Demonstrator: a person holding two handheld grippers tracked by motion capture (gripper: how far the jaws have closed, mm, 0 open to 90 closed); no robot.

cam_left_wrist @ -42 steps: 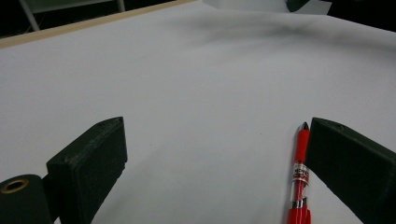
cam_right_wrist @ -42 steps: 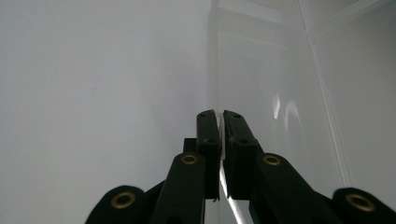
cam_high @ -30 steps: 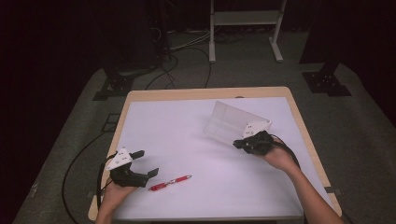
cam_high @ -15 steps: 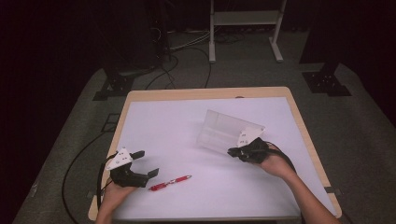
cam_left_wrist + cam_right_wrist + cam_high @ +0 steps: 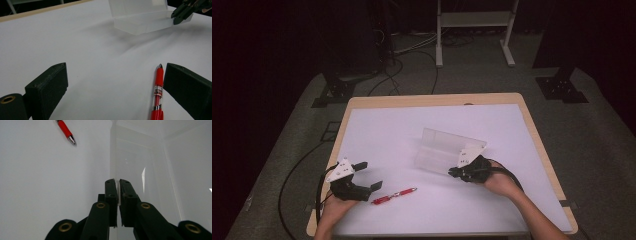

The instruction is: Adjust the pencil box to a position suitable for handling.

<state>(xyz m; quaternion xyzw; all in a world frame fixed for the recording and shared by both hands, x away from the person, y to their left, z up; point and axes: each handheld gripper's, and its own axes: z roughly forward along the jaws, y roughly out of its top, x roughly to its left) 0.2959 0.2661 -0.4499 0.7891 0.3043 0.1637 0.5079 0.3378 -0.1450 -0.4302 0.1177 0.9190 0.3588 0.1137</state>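
A clear plastic box [image 5: 439, 150] with its lid raised stands right of the table's middle. My right gripper [image 5: 454, 172] is shut on the thin front wall of the box [image 5: 140, 167], and the wall edge shows pinched between its jaws [image 5: 118, 187]. A red pen [image 5: 394, 194] lies near the front left. My left gripper [image 5: 369, 175] rests beside it and stands open. In the left gripper view the pen [image 5: 157, 93] lies just inside the right-hand jaw, untouched, with the left gripper [image 5: 117, 92] wide. The box [image 5: 140, 15] and right gripper [image 5: 178, 16] show farther off.
The white table top [image 5: 402, 130] has a wooden rim [image 5: 432, 100]. Beyond it are floor cables [image 5: 387, 70], a metal stand [image 5: 474, 30] and dark equipment bases [image 5: 562, 87]. The pen [image 5: 65, 130] lies well left of the box in the right gripper view.
My right gripper has drawn the clear box to the left and nearer to the person, still shut on it. The left gripper and the pen have stayed put.
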